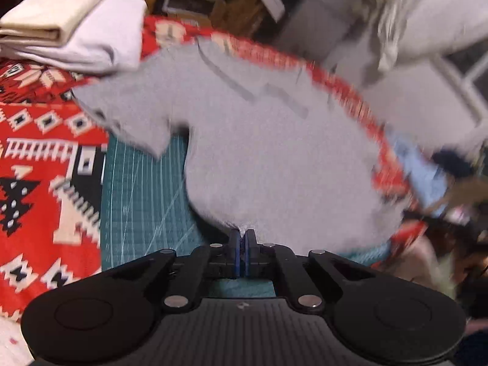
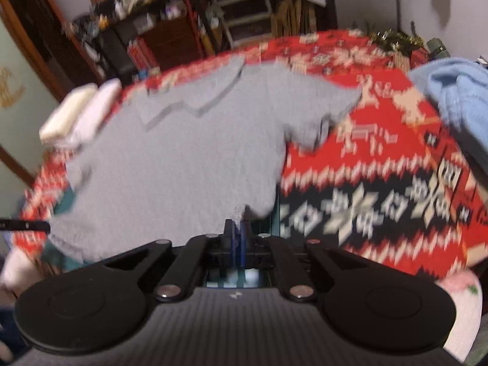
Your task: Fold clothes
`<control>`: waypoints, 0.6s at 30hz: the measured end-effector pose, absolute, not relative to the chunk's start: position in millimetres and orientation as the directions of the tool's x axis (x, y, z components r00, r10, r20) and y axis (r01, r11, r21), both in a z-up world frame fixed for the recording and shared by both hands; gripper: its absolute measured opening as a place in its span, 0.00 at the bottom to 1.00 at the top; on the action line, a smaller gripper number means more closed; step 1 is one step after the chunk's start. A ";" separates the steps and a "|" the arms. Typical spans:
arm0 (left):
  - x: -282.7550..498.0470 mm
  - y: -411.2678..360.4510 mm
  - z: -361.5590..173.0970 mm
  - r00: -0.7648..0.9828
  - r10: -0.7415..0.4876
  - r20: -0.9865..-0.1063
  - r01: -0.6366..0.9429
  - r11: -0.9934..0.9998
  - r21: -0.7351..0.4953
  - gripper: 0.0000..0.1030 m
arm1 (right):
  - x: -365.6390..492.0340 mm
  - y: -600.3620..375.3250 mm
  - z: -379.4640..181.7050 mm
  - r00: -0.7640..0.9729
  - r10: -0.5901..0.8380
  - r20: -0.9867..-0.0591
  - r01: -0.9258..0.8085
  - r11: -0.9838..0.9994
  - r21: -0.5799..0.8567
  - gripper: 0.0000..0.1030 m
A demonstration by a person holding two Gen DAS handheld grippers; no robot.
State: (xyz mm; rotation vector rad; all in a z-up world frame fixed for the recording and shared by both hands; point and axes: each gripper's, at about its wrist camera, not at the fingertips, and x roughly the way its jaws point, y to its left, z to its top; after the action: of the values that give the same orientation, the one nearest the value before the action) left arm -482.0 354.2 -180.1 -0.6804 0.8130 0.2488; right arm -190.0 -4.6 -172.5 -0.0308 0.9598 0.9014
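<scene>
Left wrist view: the left gripper (image 1: 242, 236) has its jaws clamped on the near hem of a grey T-shirt (image 1: 268, 152), which spreads away toward 12 o'clock over a green cutting mat (image 1: 143, 201) and a red patterned blanket (image 1: 39, 140) covering the bench. A folded stack (image 1: 70, 33) of cream and white cloth sits at 10 o'clock. In the right wrist view, the right gripper (image 2: 236, 228) likewise has its jaws pinched on the hem of the same shirt (image 2: 183, 158), one sleeve reaching out to 2 o'clock beside a pale blue garment (image 2: 457, 100). Both pictures are motion-blurred, so finer detail is unclear.

The shirt looks light, limp and thin; it should drape and sag between the two holds rather than keep shape. Hem corners seem the sensible places to grip, kept well apart so the cloth stays taut while it is carried over.
</scene>
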 end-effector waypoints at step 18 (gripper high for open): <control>-370.0 483.4 -123.8 0.818 0.198 -0.541 -0.480 0.753 -0.451 0.02 | -29.5 94.6 -128.2 0.376 0.741 -0.556 -0.654 0.637 0.408 0.03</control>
State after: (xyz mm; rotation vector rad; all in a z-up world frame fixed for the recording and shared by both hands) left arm -370.0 483.4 -123.8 -0.6148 0.4894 0.3865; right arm -29.5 94.6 -128.2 0.1267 0.7784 0.8957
